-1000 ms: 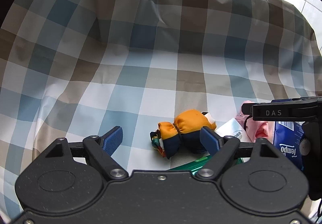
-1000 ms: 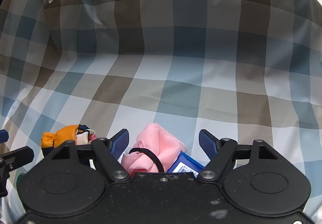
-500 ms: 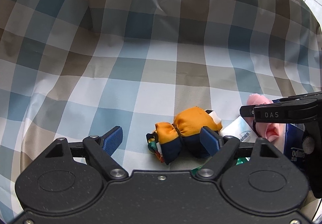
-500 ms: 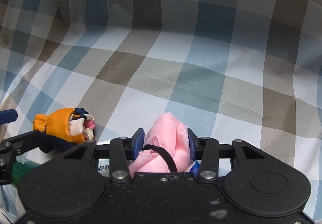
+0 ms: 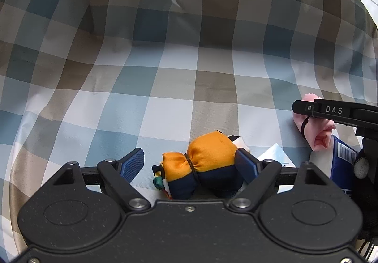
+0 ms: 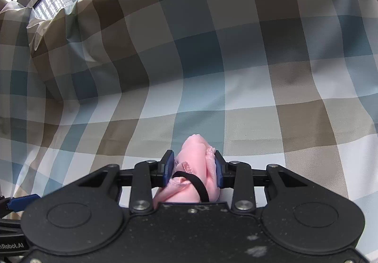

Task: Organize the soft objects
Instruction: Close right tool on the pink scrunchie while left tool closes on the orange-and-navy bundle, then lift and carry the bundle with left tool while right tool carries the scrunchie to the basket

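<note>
While the right gripper point(image 6: 193, 169) is closing, its blue pads point(image 6: 168, 166) are pressing both sides of the pink cloth bundle point(image 6: 196, 168), tied with a black elastic band point(image 6: 193, 180), so it's grasping that. Left gripper point(image 5: 189, 163) is sitting released, jaws wide; the orange-and-navy cloth bundle point(image 5: 205, 161) is lying between them, against the right-hand pad, clear of the left-hand one. Both bundles are resting on the checked cloth point(image 5: 165, 88), pink one well to the right of the orange one. A blue tissue pack point(image 5: 342, 163) and a white packet point(image 5: 276, 156) are lying just beside the orange bundle, at the right.
</note>
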Tool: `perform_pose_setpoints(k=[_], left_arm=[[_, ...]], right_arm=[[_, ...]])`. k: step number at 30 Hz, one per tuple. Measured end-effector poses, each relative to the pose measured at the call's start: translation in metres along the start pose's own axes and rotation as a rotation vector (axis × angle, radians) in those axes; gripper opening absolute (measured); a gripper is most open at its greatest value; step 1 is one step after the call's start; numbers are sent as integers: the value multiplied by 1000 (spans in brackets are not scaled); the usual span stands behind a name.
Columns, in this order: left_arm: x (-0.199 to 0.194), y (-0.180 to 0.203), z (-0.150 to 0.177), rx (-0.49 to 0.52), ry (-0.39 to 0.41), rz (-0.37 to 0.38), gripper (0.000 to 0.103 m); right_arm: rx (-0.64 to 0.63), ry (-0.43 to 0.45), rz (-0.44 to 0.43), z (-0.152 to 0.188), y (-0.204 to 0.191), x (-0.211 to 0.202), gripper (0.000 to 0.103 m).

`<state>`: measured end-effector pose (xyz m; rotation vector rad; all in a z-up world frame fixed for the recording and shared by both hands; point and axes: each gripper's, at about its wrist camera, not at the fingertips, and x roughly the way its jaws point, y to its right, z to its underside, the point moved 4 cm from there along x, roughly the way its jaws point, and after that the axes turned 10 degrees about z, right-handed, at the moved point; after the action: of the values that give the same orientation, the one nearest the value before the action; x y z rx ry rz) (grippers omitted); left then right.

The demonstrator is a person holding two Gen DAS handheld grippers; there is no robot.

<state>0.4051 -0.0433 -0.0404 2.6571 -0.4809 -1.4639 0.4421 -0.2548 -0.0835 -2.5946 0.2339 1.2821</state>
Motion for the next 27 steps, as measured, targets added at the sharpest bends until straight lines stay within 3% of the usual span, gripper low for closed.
perform_pose_setpoints(k=[10, 23, 27], left_arm=[[18, 11, -1, 4, -29, -16, 80], [39, 1, -2, -57, -73, 0, 82], [40, -2, -2, -88, -72, 26, 72]], right_arm=[[-49, 140, 90, 7, -7, -17, 32], [-45, 170, 92, 6, -8, -21, 32], [-42, 170, 93, 6, -8, -22, 32]])
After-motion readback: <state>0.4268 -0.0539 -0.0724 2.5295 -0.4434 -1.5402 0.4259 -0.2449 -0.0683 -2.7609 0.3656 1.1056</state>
